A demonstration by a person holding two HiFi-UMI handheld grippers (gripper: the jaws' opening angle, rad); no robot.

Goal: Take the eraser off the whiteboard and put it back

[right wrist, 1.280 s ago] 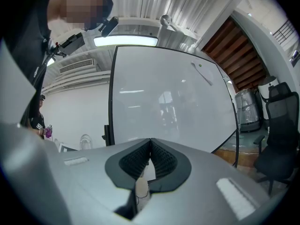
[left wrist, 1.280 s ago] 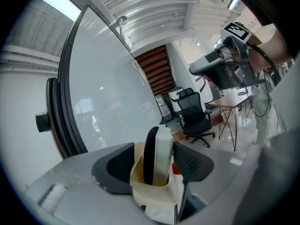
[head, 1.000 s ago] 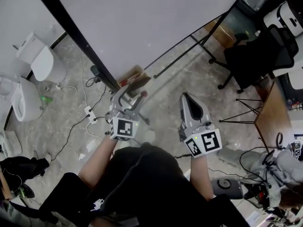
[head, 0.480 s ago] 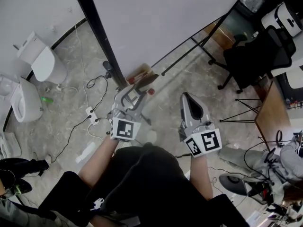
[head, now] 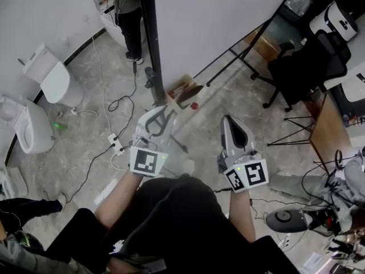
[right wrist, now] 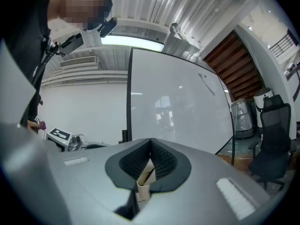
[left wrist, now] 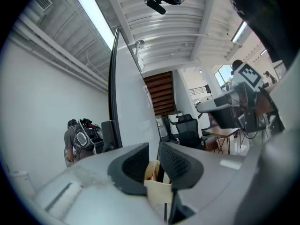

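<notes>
The left hand-held gripper [head: 162, 112] is being held just short of the wooden tray [head: 178, 86] at the foot of the whiteboard [head: 228, 21]. Its jaws have just been closing and are being held narrowly apart, with nothing pinched. The right hand-held gripper [head: 229, 120] is being held pressed together, empty. What looks like the eraser [head: 192, 90] is being seen as a dark block in the tray.

The person wears black clothing [head: 171, 221]; the grey left tool [head: 161, 114] and right tool [head: 227, 120] have black ribbed pads [left wrist: 133, 165] and white square-marker cubes [head: 146, 161].
</notes>
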